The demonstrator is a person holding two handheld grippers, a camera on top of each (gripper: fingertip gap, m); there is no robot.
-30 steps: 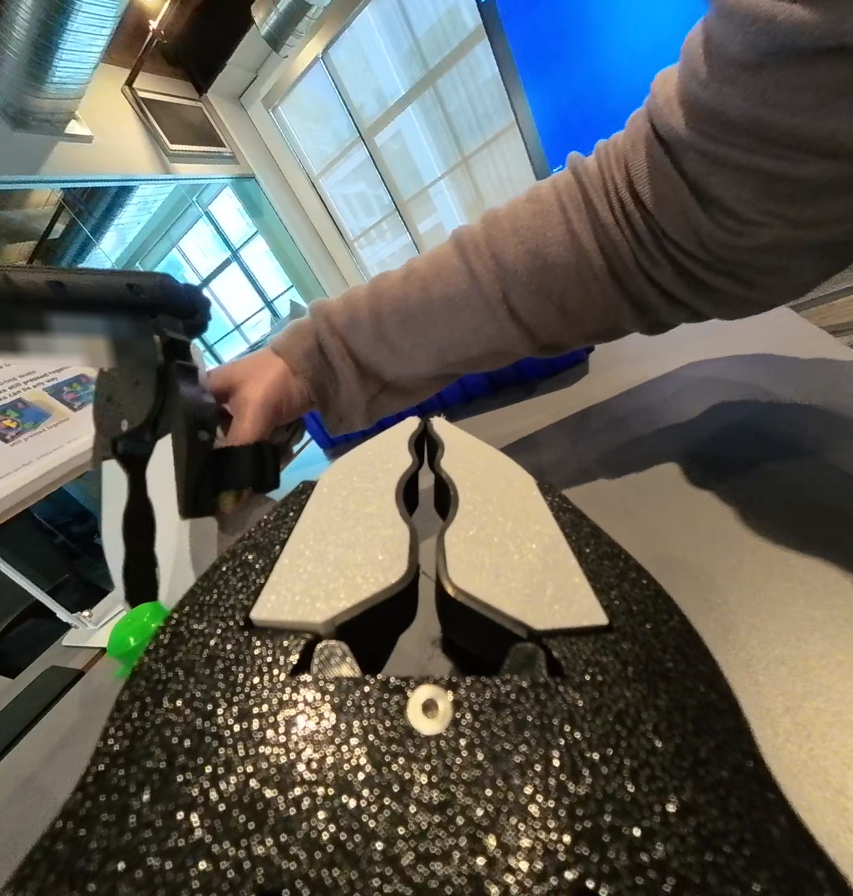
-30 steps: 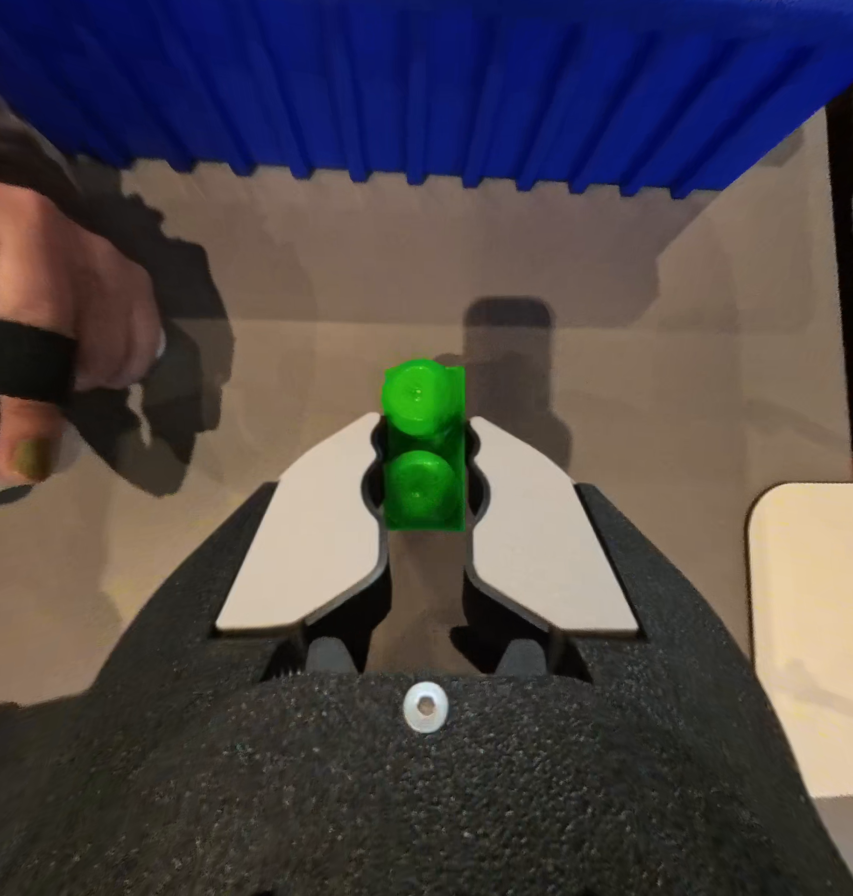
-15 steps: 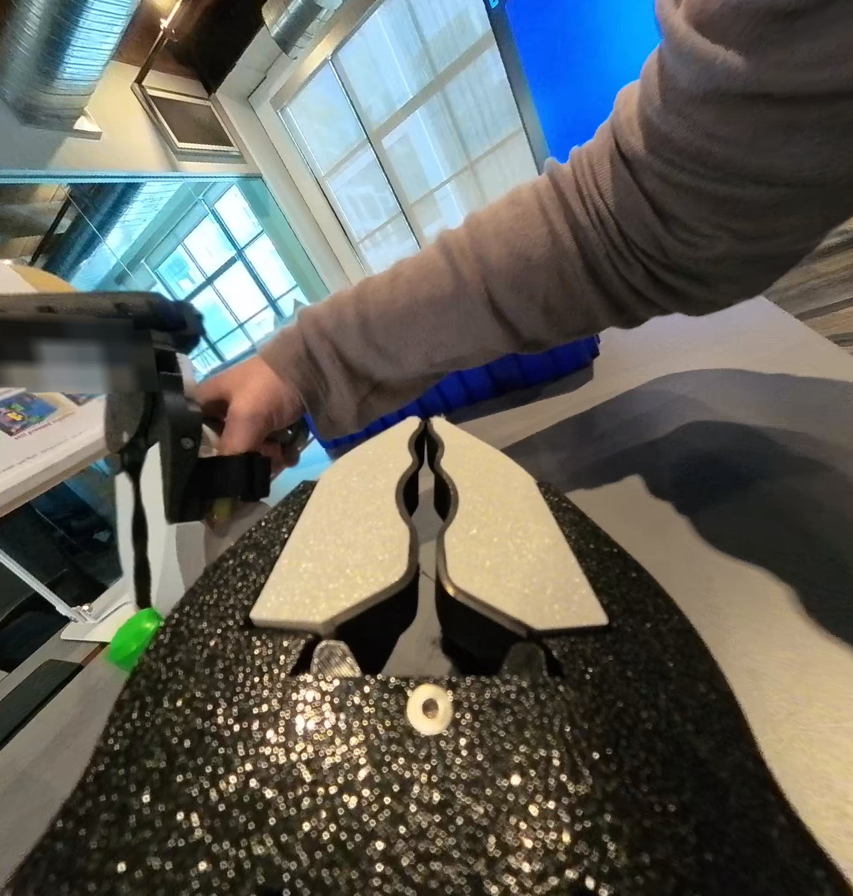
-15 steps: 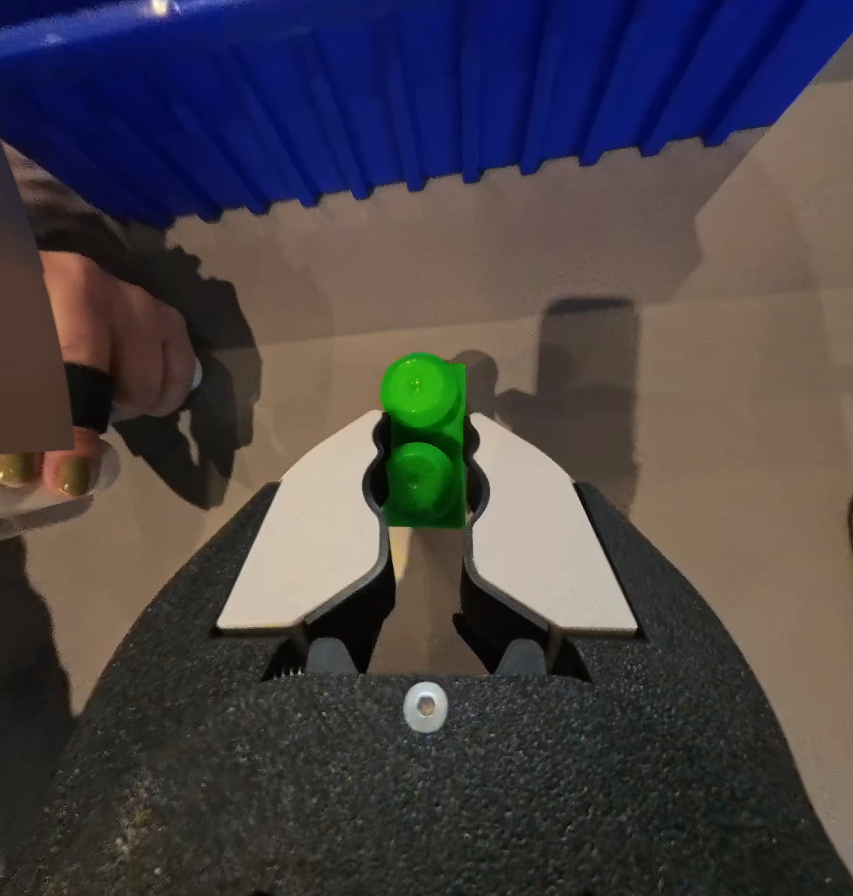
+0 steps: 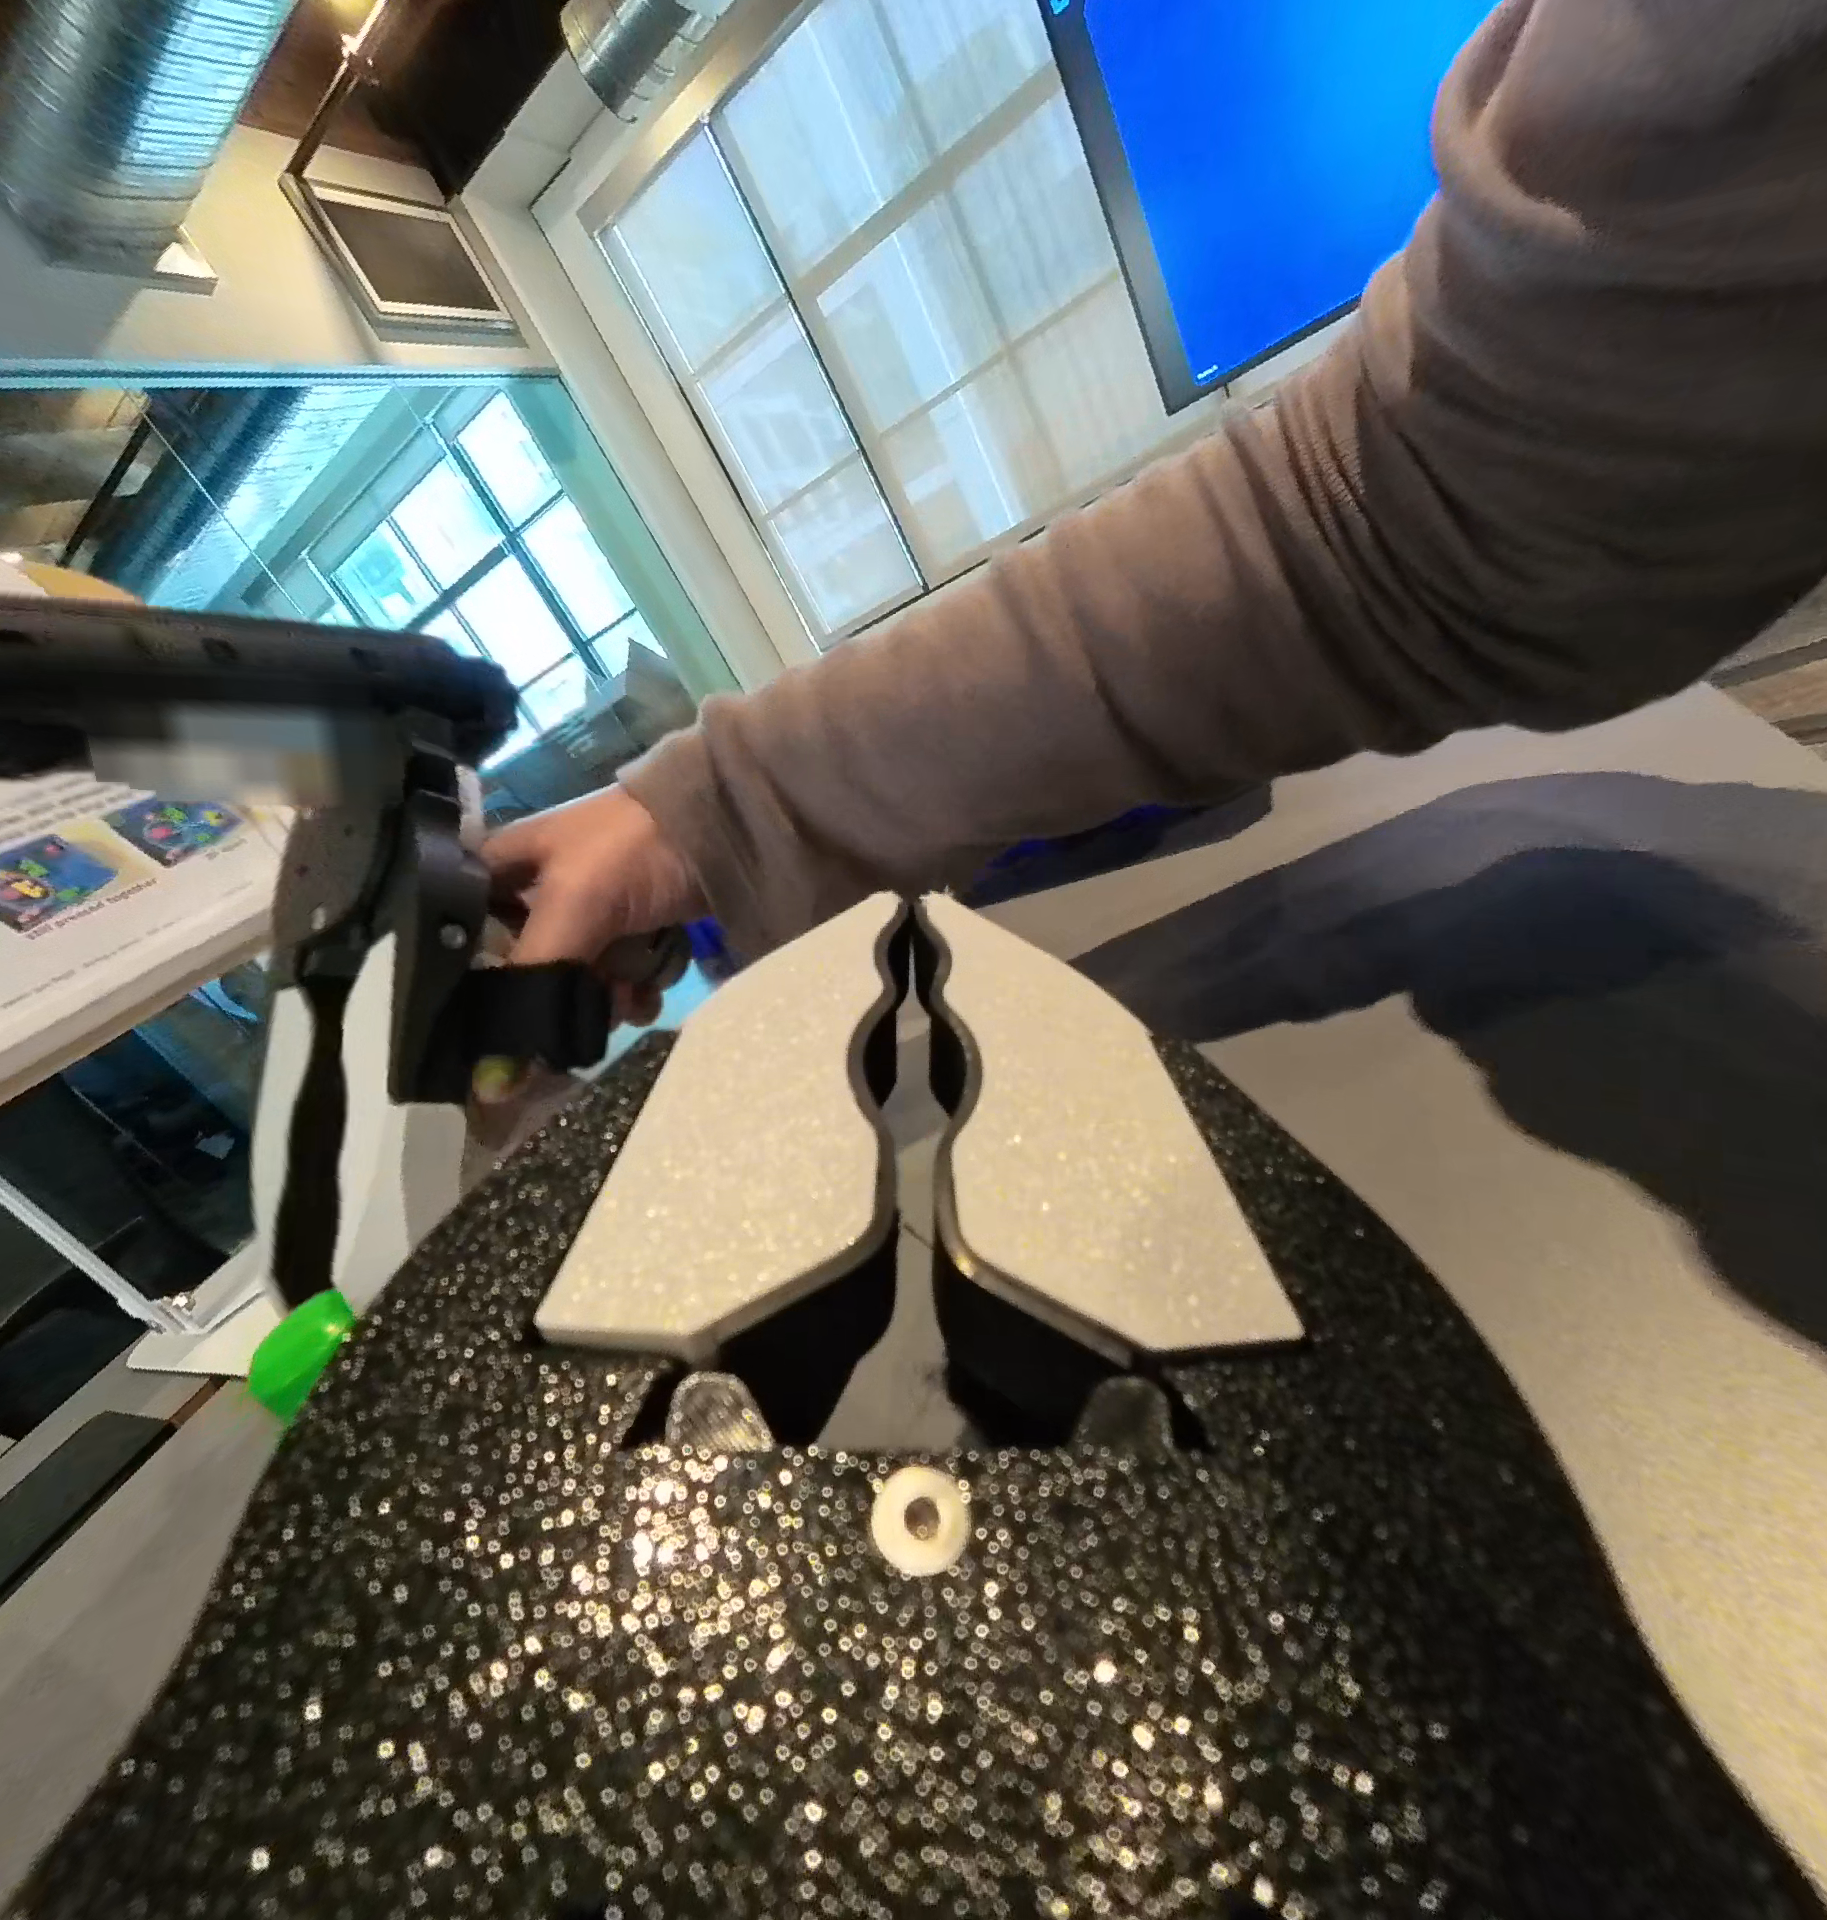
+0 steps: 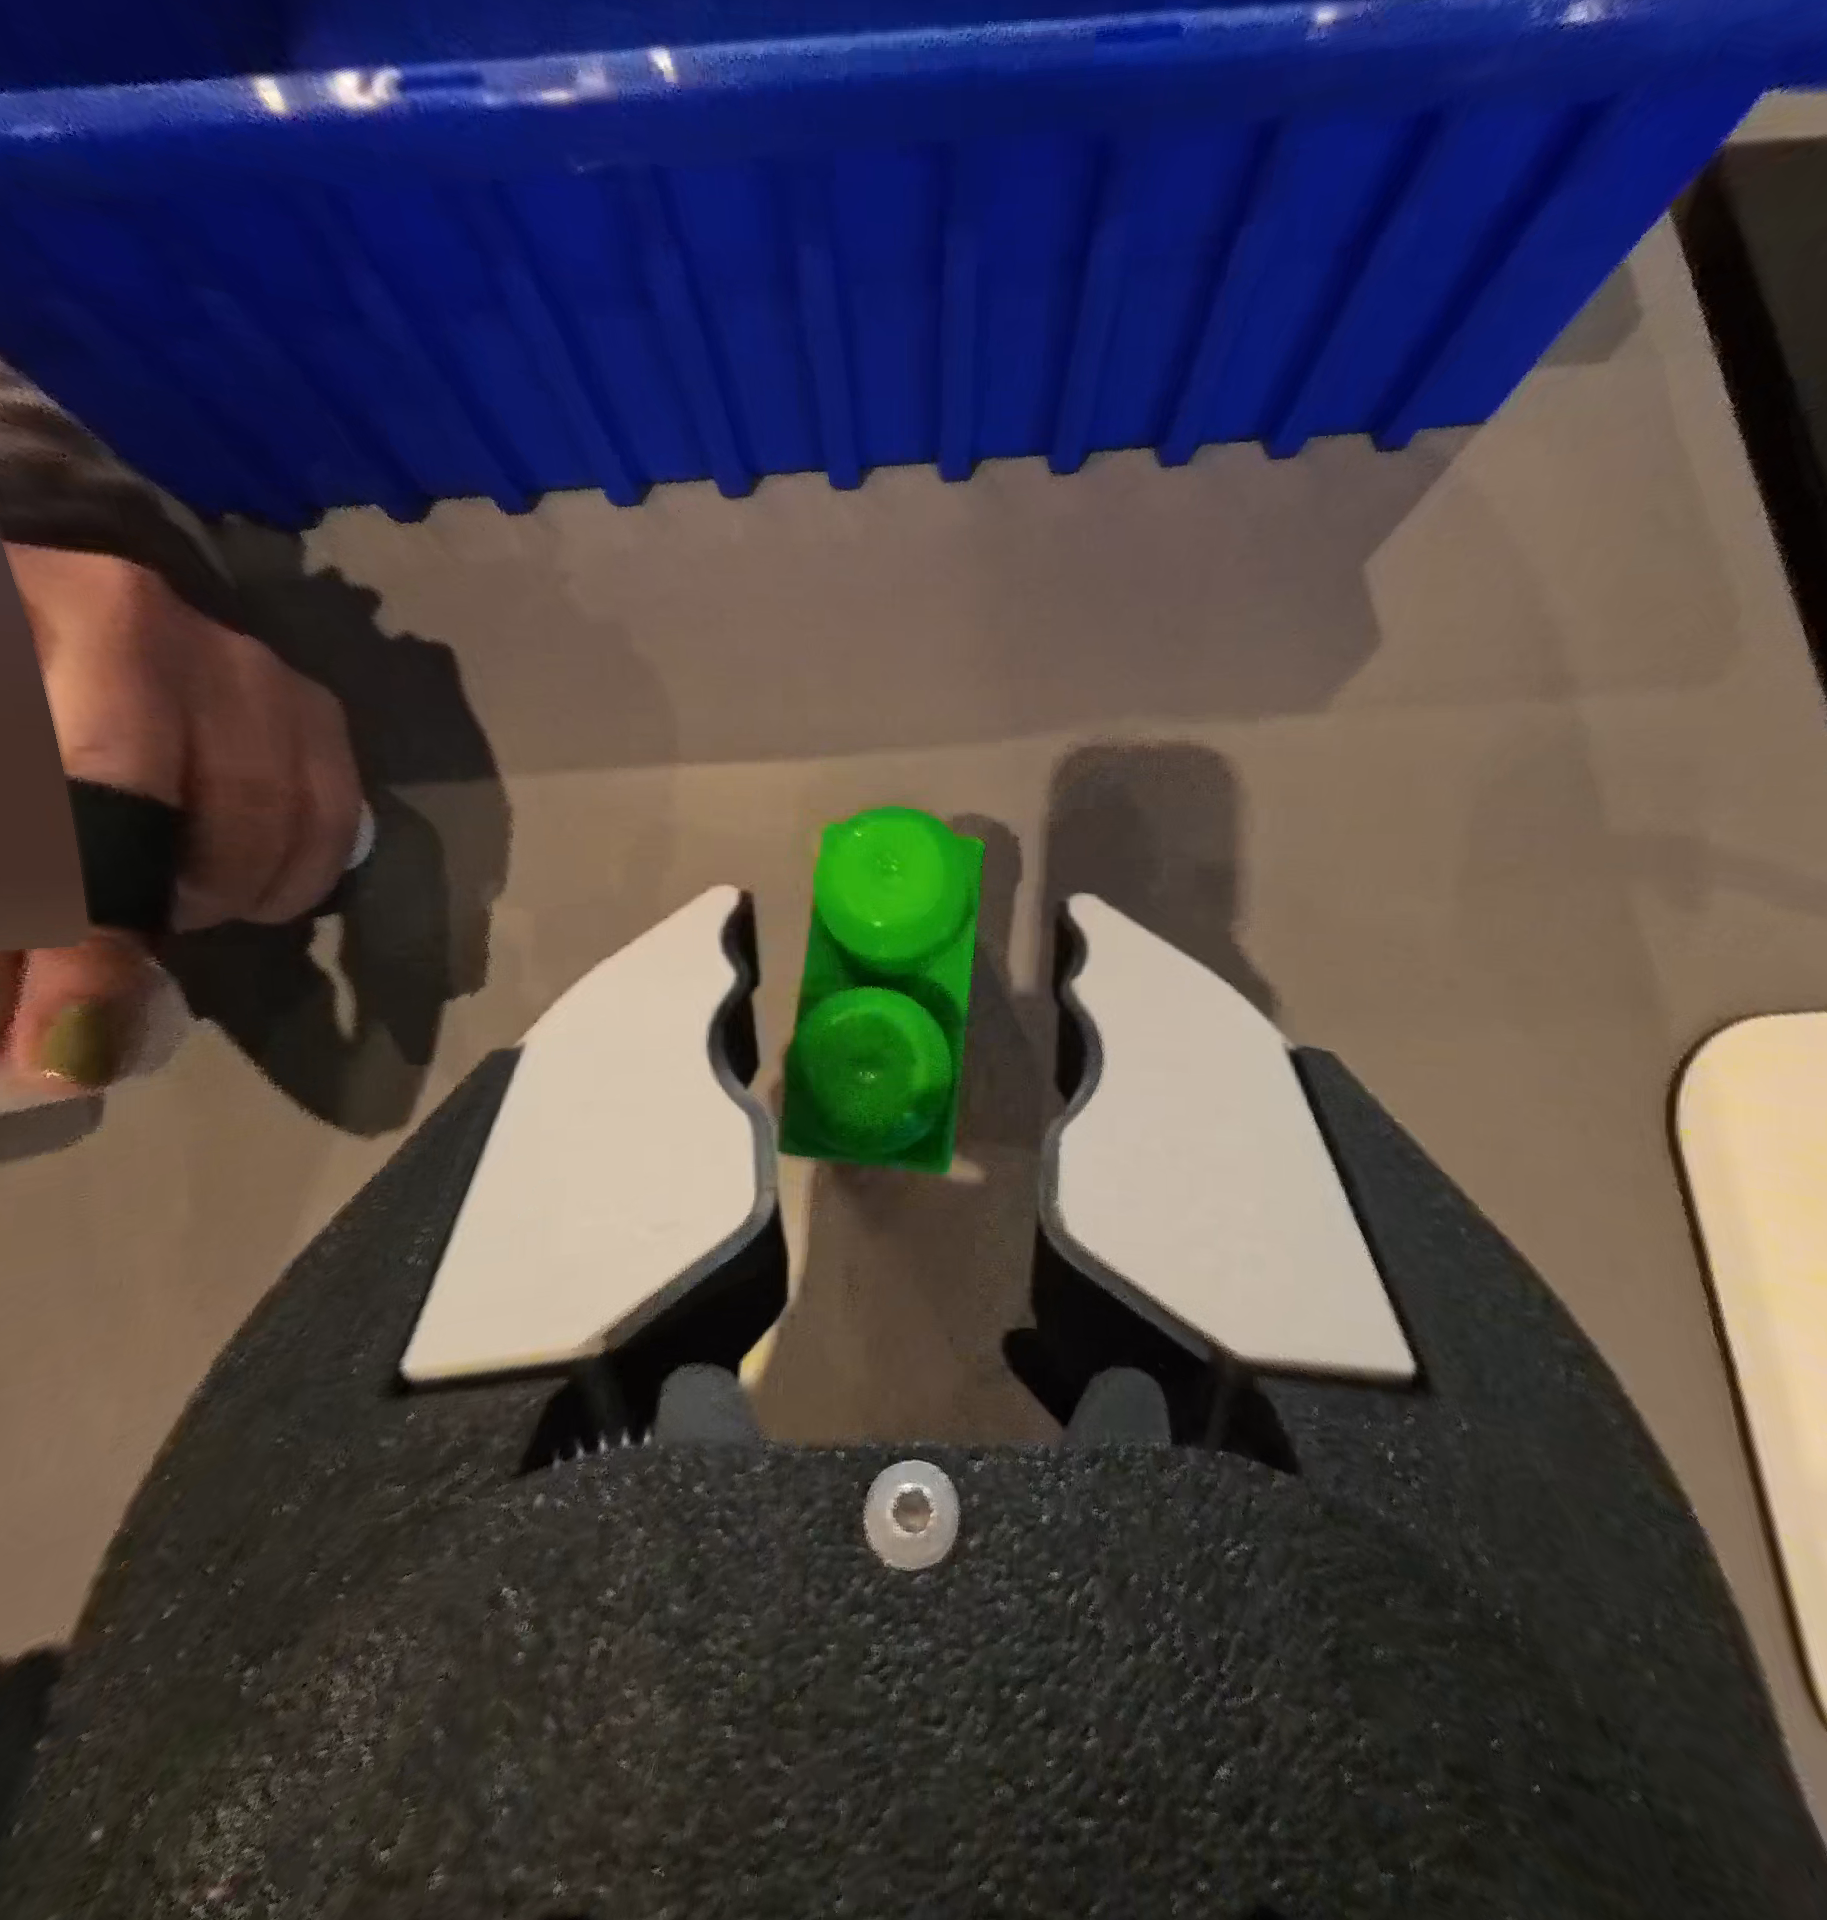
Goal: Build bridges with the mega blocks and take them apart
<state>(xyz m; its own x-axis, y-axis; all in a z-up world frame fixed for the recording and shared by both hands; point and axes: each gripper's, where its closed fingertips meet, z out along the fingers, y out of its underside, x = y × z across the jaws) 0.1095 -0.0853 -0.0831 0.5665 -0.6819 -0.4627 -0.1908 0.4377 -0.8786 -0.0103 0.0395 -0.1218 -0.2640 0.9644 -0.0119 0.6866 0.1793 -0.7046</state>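
green block, long axis along spread fingers

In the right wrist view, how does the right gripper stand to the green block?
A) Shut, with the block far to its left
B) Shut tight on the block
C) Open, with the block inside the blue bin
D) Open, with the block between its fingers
D: the right gripper is open, and the green two-stud block lies between its fingers with a clear gap at the right finger, in front of the blue bin.
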